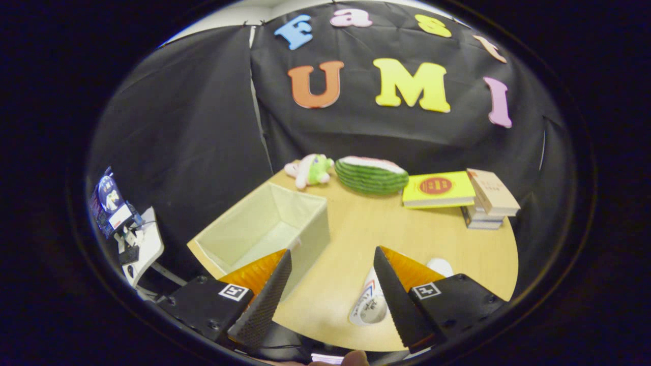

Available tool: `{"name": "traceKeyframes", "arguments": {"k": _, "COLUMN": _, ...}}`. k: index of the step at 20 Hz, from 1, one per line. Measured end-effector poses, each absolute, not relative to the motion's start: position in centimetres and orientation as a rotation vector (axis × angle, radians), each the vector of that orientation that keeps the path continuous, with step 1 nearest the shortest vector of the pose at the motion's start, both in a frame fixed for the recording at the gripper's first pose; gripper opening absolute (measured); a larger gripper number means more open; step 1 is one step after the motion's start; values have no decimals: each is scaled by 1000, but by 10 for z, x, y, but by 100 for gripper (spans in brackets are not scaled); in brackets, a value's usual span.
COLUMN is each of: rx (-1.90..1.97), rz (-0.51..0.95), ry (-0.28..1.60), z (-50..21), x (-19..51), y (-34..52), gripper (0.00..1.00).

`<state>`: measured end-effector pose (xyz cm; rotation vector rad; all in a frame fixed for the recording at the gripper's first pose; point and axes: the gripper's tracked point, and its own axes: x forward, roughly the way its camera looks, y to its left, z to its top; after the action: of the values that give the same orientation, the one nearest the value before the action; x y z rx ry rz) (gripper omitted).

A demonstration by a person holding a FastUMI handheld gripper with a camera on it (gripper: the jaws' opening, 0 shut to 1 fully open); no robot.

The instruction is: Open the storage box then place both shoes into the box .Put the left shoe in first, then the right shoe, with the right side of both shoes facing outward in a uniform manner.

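The storage box point(264, 229), a pale fabric bin with no lid on it, stands on the wooden table point(366, 239) just ahead of my left finger. Its inside looks bare. My gripper point(333, 259) hangs above the table's near edge, open, with nothing between its fingers. A white shoe point(370, 305) lies on the table just inside my right finger, partly hidden by it. Another white bit point(440, 266), perhaps the second shoe, peeks out beyond that finger.
At the table's far side lie a plush toy point(309, 170), a watermelon-slice cushion point(372, 175), a yellow book point(437, 189) and a stack of books point(489, 201). A white stand with a packet point(122, 223) sits off the table, left of the box.
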<state>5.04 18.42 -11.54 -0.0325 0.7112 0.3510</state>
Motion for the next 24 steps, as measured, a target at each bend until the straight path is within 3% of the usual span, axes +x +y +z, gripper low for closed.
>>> {"name": "traceKeyframes", "arguments": {"k": 10, "rx": 143, "rz": 208, "ry": 1138, "z": -253, "x": 57, "y": 99, "gripper": 100}}
{"name": "traceKeyframes", "arguments": {"k": 19, "rx": 226, "rz": 194, "ry": 1288, "z": -320, "x": 80, "y": 84, "gripper": 94}}
{"name": "traceKeyframes", "arguments": {"k": 23, "rx": 286, "rz": 235, "ry": 1313, "z": -329, "x": 80, "y": 103, "gripper": 67}}
{"name": "traceKeyframes", "arguments": {"k": 24, "rx": 272, "rz": 236, "ry": 1312, "z": -320, "x": 79, "y": 100, "gripper": 48}}
